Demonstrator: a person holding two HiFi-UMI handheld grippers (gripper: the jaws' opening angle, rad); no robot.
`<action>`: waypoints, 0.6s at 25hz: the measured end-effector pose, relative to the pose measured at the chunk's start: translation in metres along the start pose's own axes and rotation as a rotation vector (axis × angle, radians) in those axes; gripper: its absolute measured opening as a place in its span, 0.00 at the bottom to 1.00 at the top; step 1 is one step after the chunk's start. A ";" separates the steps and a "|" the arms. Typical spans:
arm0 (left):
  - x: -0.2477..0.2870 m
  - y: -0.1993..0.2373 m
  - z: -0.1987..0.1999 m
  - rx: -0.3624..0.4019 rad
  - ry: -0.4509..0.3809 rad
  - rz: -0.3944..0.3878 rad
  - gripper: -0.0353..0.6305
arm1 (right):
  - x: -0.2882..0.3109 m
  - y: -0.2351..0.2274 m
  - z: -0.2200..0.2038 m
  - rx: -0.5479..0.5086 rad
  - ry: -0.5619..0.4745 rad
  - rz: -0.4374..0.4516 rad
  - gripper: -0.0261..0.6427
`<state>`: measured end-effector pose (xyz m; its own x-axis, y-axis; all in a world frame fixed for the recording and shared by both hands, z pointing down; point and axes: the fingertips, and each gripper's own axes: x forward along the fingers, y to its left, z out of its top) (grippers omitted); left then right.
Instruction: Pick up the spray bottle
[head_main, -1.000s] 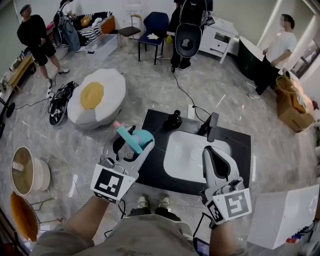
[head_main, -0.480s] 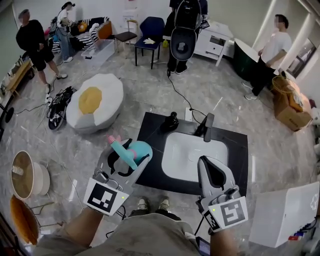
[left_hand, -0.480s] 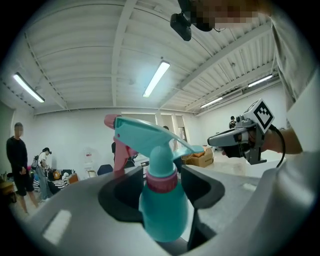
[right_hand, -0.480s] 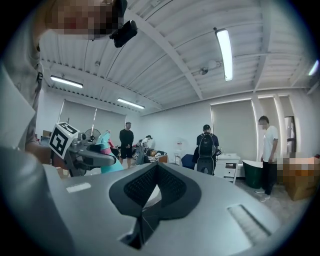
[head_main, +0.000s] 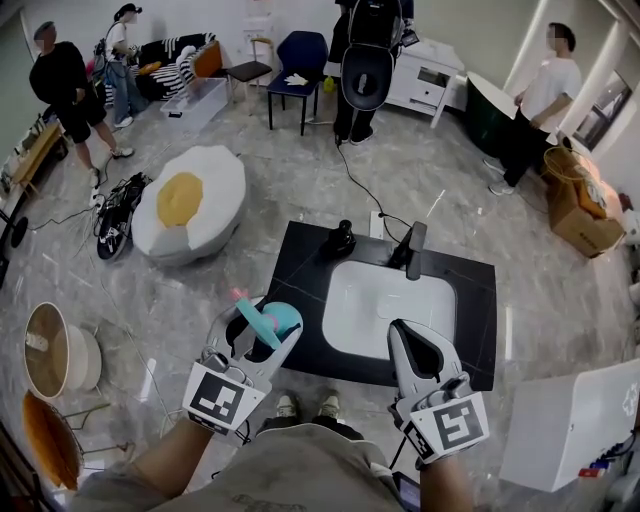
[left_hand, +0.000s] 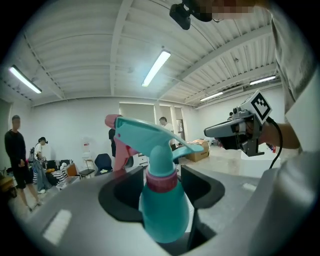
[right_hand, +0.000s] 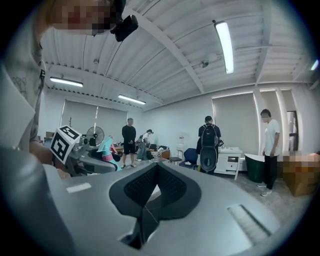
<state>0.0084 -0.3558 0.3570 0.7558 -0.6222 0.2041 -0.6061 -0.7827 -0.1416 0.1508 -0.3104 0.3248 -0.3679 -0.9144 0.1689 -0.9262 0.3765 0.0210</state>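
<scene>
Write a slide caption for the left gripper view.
Left tool gripping a teal spray bottle below its pink collar, nozzle pointing left.

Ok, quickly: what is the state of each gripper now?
Left gripper: closed on the bottle.
Right gripper: closed, holding nothing.

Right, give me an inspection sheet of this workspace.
Surface: black counter with a white sink and a black tap.
Job's things: teal spray bottle, upright in the left gripper.
Clutter: one small black item at the counter's far edge.
Grippers: left jaws shut on the spray bottle; right gripper jaws together, empty.
Cables: black cable across the floor beyond the counter.
Surroundings: egg-shaped cushion, blue chair, cardboard box, people standing.
</scene>
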 end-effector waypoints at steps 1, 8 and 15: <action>0.001 -0.001 0.001 0.005 -0.002 -0.003 0.41 | 0.000 0.000 -0.001 0.003 0.003 0.000 0.08; 0.005 0.001 0.005 0.021 -0.004 0.008 0.41 | 0.002 -0.004 -0.004 0.003 0.018 0.003 0.08; 0.004 -0.002 -0.001 -0.001 0.009 0.021 0.41 | -0.001 -0.001 -0.004 -0.069 0.026 -0.014 0.08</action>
<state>0.0126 -0.3572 0.3592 0.7408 -0.6380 0.2101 -0.6218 -0.7697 -0.1451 0.1528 -0.3097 0.3287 -0.3522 -0.9157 0.1936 -0.9228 0.3742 0.0913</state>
